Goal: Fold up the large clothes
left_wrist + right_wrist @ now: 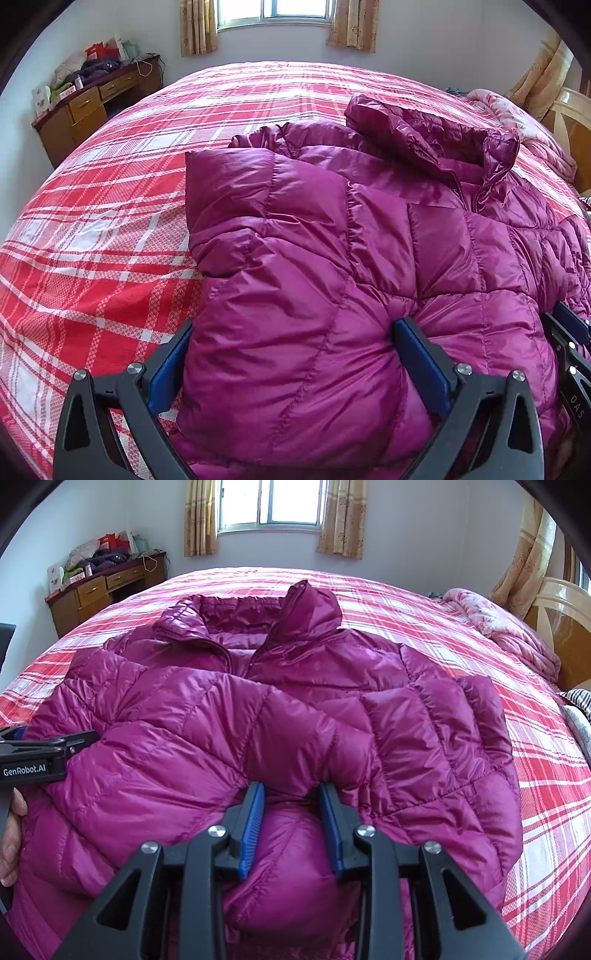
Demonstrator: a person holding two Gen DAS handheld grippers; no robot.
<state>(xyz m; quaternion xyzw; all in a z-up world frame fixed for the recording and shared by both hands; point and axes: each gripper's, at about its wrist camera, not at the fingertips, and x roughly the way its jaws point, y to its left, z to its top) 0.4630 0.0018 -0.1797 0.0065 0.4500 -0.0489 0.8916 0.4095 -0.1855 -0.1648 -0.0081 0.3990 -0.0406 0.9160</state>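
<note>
A magenta puffer jacket (332, 240) lies front up on the red plaid bed (110, 221), collar toward the window. My left gripper (295, 328) is shut wide on a thick folded bulge of its left side; fabric fills the gap between both blue pads. In the right wrist view the jacket (258, 709) spreads across the bed (535, 775), and my right gripper (291, 794) is shut on a puffy fold at its near hem. The left gripper (92, 736) shows side-on at the left edge, with a hand (11, 834) behind it. The right gripper (569, 339) peeks in at the right edge.
A wooden desk (96, 587) piled with clutter stands at the far left wall. A pink floral quilt (509, 635) is bunched at the bed's right by the cream headboard (565, 613). A curtained window (288, 502) is at the back.
</note>
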